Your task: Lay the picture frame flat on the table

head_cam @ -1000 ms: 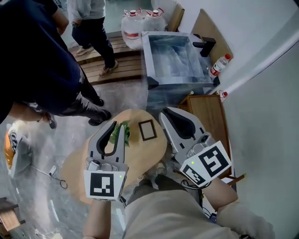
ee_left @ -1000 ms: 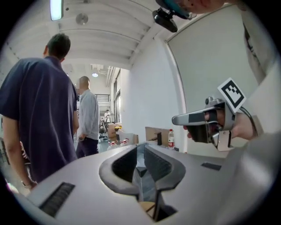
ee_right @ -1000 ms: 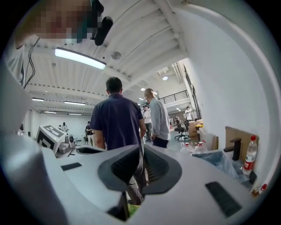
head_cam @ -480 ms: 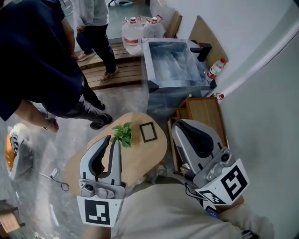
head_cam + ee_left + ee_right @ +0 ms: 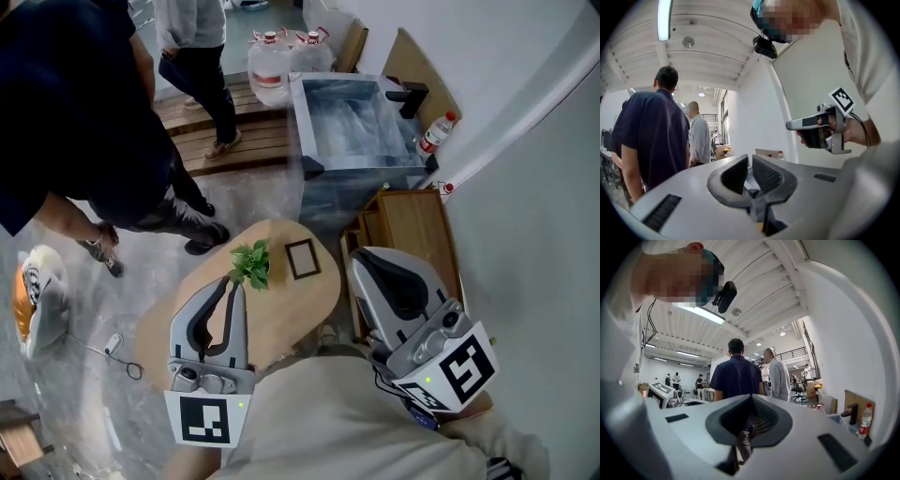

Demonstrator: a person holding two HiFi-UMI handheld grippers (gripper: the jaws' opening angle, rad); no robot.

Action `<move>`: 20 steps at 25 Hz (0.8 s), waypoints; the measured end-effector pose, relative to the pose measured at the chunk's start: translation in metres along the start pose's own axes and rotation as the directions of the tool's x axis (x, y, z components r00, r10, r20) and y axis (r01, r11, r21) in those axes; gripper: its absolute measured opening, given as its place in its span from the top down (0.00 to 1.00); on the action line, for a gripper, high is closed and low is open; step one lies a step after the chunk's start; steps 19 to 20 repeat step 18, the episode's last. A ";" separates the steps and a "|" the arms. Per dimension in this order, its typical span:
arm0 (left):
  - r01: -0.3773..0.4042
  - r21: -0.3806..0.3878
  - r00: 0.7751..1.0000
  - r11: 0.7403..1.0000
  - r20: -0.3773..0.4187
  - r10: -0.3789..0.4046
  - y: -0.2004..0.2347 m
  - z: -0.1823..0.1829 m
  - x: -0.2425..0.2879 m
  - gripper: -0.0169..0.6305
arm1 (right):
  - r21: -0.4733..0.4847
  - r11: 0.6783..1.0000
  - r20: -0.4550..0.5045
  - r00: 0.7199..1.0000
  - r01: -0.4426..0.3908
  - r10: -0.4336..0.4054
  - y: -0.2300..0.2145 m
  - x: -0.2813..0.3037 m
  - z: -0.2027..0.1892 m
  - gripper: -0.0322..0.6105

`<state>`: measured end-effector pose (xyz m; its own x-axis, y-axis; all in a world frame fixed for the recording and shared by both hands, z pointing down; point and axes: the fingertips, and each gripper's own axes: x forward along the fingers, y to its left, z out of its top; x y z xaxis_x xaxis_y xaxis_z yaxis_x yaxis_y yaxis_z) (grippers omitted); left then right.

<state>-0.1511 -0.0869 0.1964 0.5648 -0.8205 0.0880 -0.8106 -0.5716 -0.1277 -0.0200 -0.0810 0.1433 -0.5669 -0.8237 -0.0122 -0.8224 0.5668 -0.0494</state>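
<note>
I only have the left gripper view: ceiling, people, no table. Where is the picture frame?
Observer: The dark rectangular picture frame is on the oval wooden table, and it appears to be lying flat.
Operator: Is anything close to it?
Observer: A small green leafy plant stands just to its left in the head view, apart from it.
Operator: Where is my left gripper relative to them?
Observer: The left gripper is above the table's near part, with its tips just short of the plant.
</note>
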 end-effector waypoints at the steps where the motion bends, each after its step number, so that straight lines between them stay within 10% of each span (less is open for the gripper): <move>1: -0.001 0.003 1.000 1.000 -0.003 0.001 0.001 -0.001 -0.001 0.93 | 0.004 1.000 -0.004 1.000 0.000 0.000 0.001 0.001 -0.002 0.95; 20: -0.026 0.009 1.000 1.000 0.007 0.026 0.013 0.003 -0.008 0.93 | 0.004 1.000 -0.029 0.999 0.020 -0.020 0.001 0.003 -0.015 0.95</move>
